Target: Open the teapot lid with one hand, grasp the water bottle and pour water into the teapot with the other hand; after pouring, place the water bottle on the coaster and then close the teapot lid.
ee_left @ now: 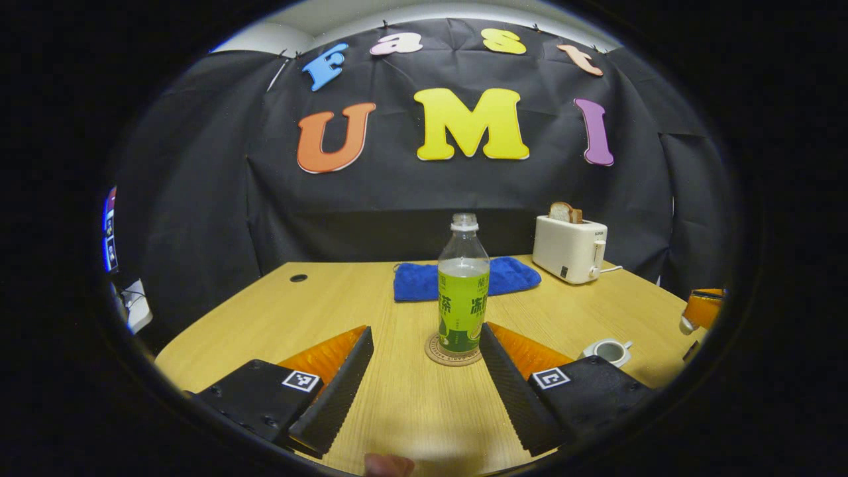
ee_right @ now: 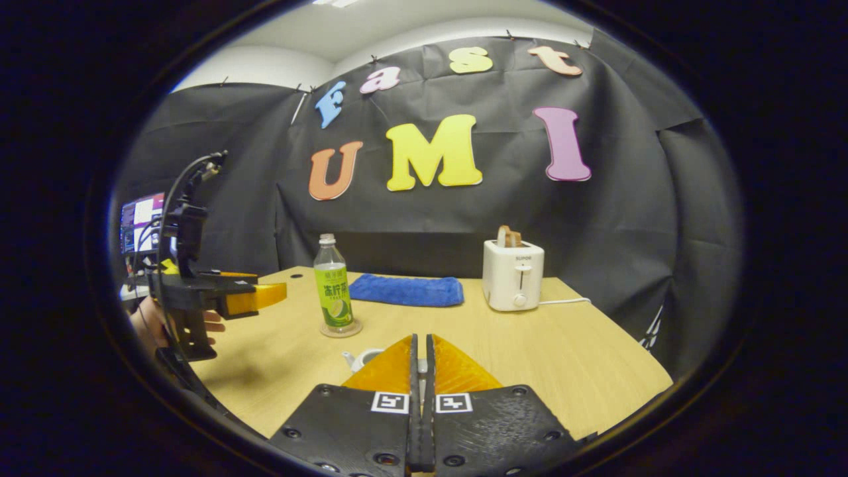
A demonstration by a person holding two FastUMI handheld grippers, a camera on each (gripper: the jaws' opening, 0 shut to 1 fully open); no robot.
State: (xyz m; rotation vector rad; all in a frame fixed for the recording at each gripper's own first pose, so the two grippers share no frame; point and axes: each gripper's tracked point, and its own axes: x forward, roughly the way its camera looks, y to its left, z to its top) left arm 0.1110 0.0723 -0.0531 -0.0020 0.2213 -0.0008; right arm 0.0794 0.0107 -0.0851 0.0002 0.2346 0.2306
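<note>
A clear water bottle with a green label stands upright on a round cork coaster at mid table. My left gripper is open, its fingers just short of the bottle, not touching it. From the right gripper view, the bottle stands apart from the left gripper, which a hand holds. The white teapot sits right of the bottle with its top uncovered. My right gripper is shut, hiding most of the teapot. The right gripper holds a small white lid.
A folded blue cloth lies behind the bottle. A white toaster with bread in it stands at the back right, its cord trailing right. A cable hole marks the table's back left.
</note>
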